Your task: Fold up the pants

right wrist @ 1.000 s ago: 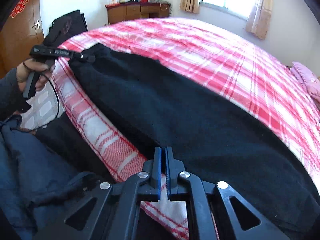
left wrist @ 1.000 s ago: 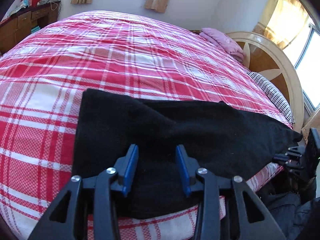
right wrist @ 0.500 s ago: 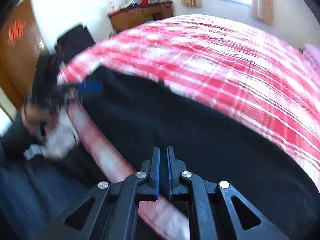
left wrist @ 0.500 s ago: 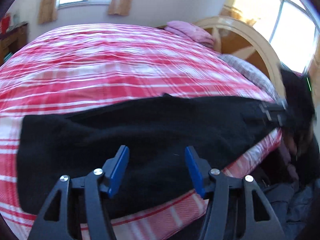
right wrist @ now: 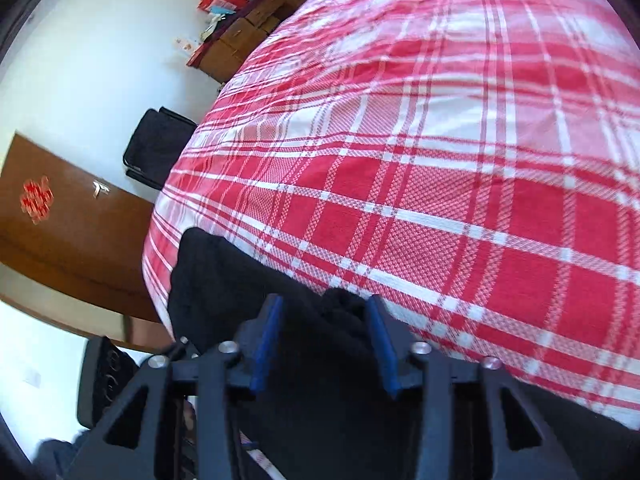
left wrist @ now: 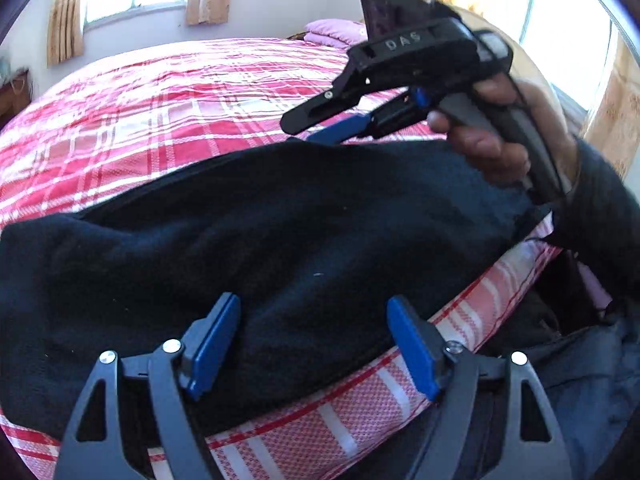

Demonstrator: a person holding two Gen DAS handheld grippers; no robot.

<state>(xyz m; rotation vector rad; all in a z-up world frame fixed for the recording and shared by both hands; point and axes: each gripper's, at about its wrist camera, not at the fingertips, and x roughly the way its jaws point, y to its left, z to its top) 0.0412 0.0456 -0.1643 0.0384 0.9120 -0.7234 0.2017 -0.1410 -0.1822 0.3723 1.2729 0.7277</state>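
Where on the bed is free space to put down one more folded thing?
Free: the wide plaid bedspread beyond the black pants, up to the pink pillow at the headboard. Crowded: the near edge of the bed, where the pants lie and both tools, left tool and right tool, work.

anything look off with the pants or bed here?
Nothing damaged or spilled. The black pants lie along the near edge of the plaid bedspread, rumpled, not yet flat. Both grippers are open.

Red plaid bed point(left wrist: 168, 112) w/ black pants point(left wrist: 280, 240) along near edge.
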